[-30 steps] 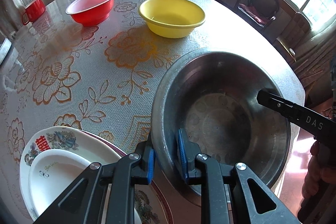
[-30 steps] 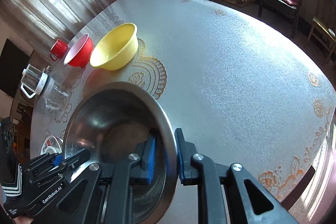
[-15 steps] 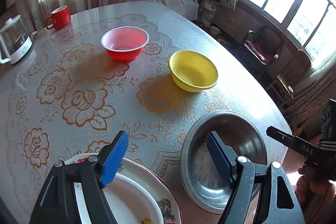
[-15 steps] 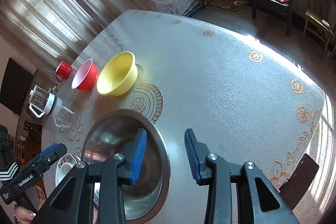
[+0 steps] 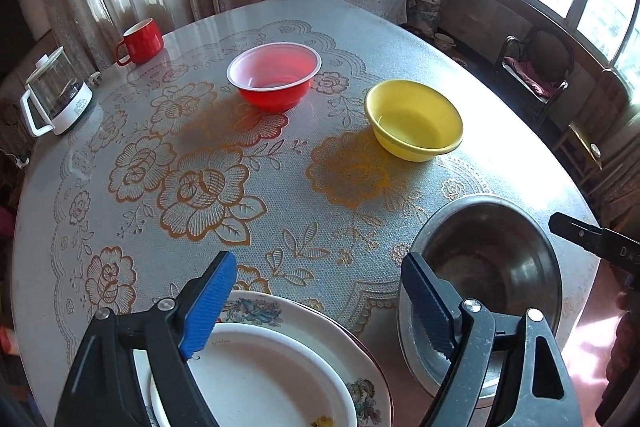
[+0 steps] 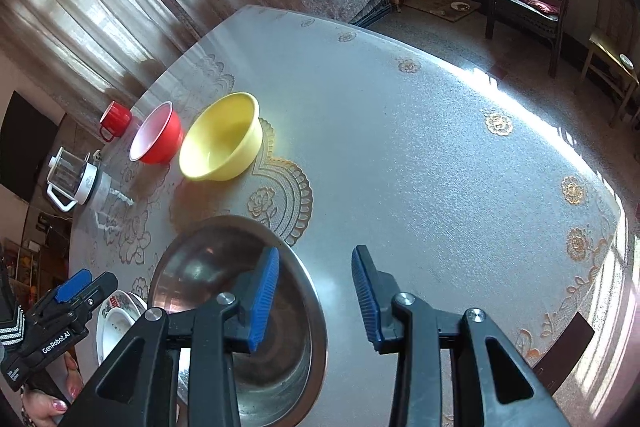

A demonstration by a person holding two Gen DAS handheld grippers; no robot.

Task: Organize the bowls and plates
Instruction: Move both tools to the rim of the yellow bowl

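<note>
We have the steel bowl (image 5: 486, 267) resting on the worktop (image 5: 280, 167) at the lower right of the left-wrist frame, and neither gripper holds it. Our left gripper (image 5: 316, 297) hangs above with its jaws opening wide, one blue pad over the stacked plates (image 5: 280, 367) at the bottom centre, the other over the bowl's near rim, nothing pressed between them. Our right gripper (image 6: 314, 301) has its jaws parted to a moderate gap, straddling the bowl's far rim in the lower middle of its own frame without touching it. By our reading, the steel bowl has just been placed beside the plates, and the bowls are the step in hand. The yellow bowl (image 5: 414, 121) sits right of centre, the red bowl (image 5: 274, 77) at upper centre, well apart from each other. Next we would likely reach one gripper to the yellow bowl, close on its rim, and nest it inside the steel bowl.
</note>
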